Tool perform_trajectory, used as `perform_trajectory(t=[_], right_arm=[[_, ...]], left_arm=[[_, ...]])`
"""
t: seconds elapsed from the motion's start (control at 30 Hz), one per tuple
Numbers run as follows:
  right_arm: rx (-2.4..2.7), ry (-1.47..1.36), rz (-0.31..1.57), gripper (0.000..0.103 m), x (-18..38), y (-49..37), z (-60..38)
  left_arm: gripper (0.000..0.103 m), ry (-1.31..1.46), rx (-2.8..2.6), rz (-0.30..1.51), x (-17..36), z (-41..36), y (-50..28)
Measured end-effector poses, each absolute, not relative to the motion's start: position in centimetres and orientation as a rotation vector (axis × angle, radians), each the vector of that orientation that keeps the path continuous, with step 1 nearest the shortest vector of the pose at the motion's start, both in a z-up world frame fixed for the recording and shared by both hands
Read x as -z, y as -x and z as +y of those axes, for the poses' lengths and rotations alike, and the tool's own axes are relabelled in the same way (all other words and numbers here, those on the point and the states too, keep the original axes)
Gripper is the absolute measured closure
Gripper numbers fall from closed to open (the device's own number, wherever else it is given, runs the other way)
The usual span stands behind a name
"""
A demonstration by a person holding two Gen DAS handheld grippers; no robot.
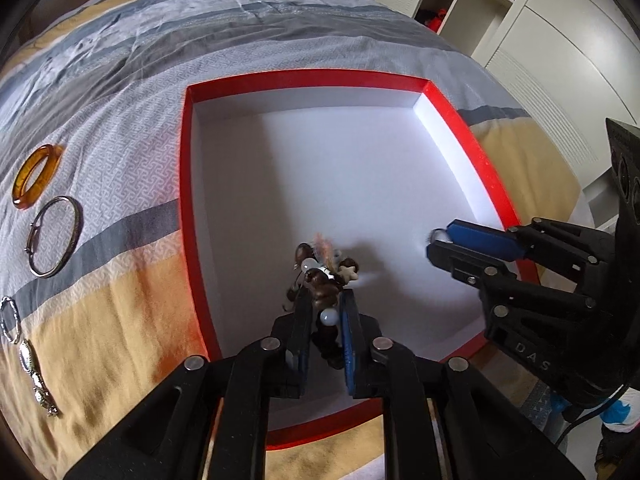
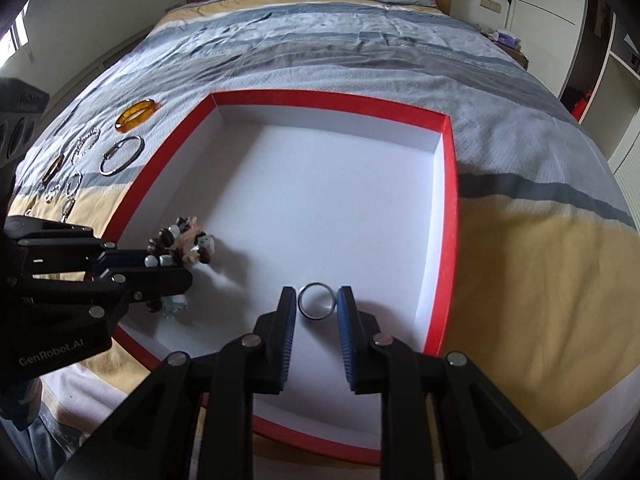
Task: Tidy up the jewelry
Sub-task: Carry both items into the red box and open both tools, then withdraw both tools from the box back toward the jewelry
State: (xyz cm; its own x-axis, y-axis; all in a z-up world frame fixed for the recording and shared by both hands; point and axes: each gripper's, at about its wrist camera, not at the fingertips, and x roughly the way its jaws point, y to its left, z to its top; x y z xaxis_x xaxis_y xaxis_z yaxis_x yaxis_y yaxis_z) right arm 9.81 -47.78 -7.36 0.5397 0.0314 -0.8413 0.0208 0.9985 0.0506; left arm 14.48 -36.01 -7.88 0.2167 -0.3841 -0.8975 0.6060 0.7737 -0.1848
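Observation:
A red-rimmed box [image 1: 472,148] with a white floor lies on the bed; it also shows in the right wrist view [image 2: 450,200]. My left gripper [image 1: 326,300] is shut on a brown and white beaded bracelet [image 1: 320,280], held over the box's near left part; the bracelet also shows in the right wrist view [image 2: 180,242]. My right gripper [image 2: 316,300] is shut on a silver ring [image 2: 316,301] just above the box floor. In the left wrist view the right gripper [image 1: 438,240] reaches in over the box's right rim.
On the bedspread left of the box lie an amber bangle [image 1: 36,176], a silver bangle [image 1: 56,236], a chain [image 1: 10,320] and a watch [image 1: 36,376]. They show in the right wrist view too, the amber bangle [image 2: 136,115] farthest. White wardrobes [image 1: 560,40] stand right.

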Motion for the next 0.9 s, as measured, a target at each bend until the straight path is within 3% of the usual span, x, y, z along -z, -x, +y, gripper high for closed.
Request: perform_trajectory(t=[0.13, 0.4, 0.63, 0.9], right_arm=[[0.016, -0.061, 0.995, 0.067, 6.9, -9.1, -47.9], [0.081, -0.143, 0.904, 0.067, 3.0, -4.7, -48.8], [0.153, -0.209, 0.796, 0.066, -1.9, 1.1, -48.4], [0.15, -0.219, 0.683, 0.062, -7.3, 6.9, -45.3]], left_arm=[[0.073, -0.233, 0.675, 1.146, 7.1, -35.2, -14.6], [0.054, -0.237, 0.68, 1.042, 2.3, -33.2, -11.9], [0.052, -0.306, 0.683, 0.941, -2.5, -29.6, -6.2], [0.032, -0.318, 0.554, 0.817, -7.4, -19.7, 0.4]])
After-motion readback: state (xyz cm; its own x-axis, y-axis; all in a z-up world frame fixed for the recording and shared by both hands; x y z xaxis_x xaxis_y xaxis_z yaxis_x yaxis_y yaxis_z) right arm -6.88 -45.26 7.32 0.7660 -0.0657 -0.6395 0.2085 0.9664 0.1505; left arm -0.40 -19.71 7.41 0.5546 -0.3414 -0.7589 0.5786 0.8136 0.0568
